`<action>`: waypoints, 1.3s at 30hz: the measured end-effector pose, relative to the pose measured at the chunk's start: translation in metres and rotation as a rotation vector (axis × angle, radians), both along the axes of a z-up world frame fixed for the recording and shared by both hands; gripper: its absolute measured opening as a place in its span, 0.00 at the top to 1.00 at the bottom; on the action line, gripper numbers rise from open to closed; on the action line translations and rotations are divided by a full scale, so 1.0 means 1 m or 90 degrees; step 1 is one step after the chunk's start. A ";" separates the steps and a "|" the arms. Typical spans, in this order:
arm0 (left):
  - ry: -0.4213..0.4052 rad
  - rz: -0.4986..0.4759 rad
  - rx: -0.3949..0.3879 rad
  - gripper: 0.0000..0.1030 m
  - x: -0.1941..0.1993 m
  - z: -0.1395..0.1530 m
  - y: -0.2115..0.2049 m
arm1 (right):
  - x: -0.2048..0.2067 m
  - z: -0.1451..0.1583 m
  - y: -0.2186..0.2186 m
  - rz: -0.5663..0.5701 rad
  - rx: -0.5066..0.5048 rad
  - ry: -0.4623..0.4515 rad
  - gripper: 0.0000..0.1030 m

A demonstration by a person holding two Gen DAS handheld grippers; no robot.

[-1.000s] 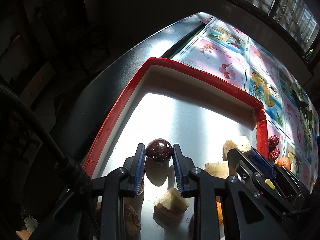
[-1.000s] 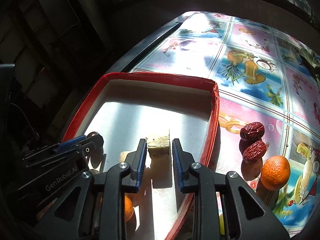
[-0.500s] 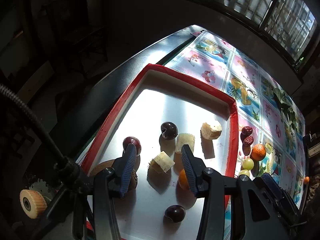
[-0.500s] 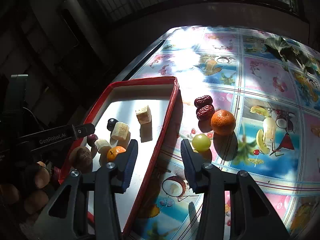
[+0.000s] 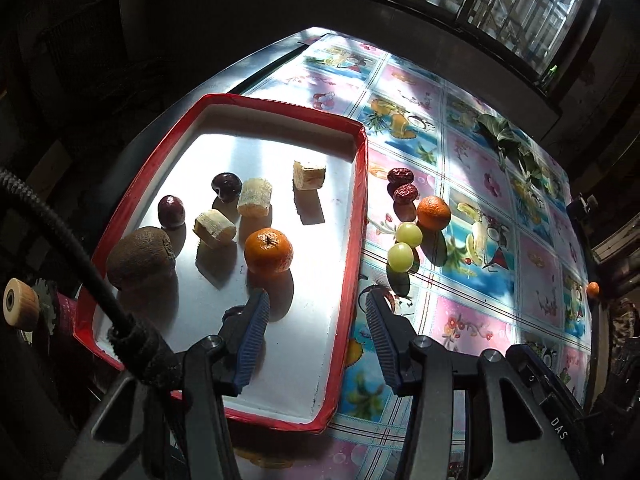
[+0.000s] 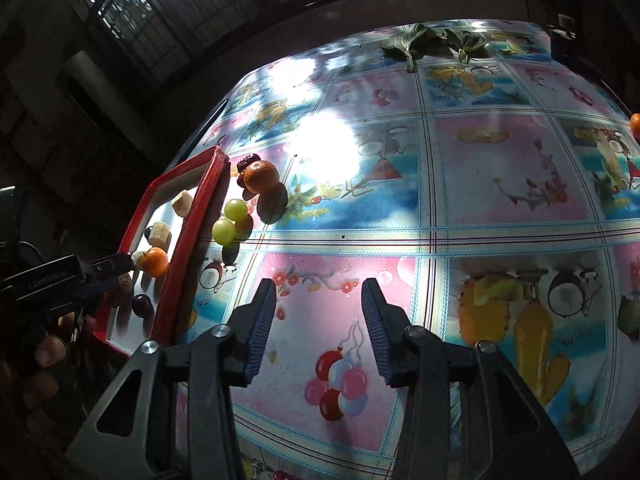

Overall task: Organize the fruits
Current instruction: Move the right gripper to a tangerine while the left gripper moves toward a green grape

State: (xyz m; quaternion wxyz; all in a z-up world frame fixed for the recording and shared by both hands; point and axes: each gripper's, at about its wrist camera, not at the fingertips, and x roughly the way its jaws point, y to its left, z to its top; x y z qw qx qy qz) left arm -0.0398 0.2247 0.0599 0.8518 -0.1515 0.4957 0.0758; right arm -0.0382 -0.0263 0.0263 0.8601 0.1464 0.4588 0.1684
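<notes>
A red-rimmed white tray holds a kiwi, two dark plums, three banana pieces and an orange. On the cloth right of the tray lie two red dates, another orange and two green grapes. My left gripper hangs over the tray's near right rim, its jaws opening with nothing between them. My right gripper is open and empty above bare tablecloth. From there the tray, the orange and the grapes lie far left.
A fruit-print tablecloth covers the table. Green leaves lie at its far edge and a small orange at the right edge. The left gripper's body and a hand show beside the tray. The table drops into dark at left.
Both grippers let go and opened: the left left a dark plum in the tray, the right a banana piece. Both pulled back, and the right swung right over the cloth.
</notes>
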 end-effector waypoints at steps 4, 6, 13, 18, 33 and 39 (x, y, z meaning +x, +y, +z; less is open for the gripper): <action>0.010 -0.041 0.009 0.45 -0.005 -0.002 -0.028 | -0.010 0.000 -0.015 -0.015 0.007 -0.001 0.55; 0.007 -0.060 0.019 0.45 -0.009 -0.001 -0.042 | -0.013 0.001 -0.021 -0.021 0.009 -0.006 0.55; 0.016 -0.113 0.031 0.44 -0.016 -0.005 -0.074 | -0.020 -0.005 -0.053 -0.068 0.008 -0.006 0.55; 0.023 -0.119 0.035 0.44 -0.008 -0.010 -0.081 | -0.015 -0.011 -0.101 -0.153 -0.005 -0.004 0.50; 0.042 -0.087 0.058 0.44 0.063 -0.023 -0.073 | 0.015 0.001 -0.244 -0.406 -0.027 -0.028 0.50; 0.053 -0.088 0.068 0.44 0.077 -0.035 -0.072 | 0.055 0.003 -0.284 -0.490 -0.080 -0.030 0.50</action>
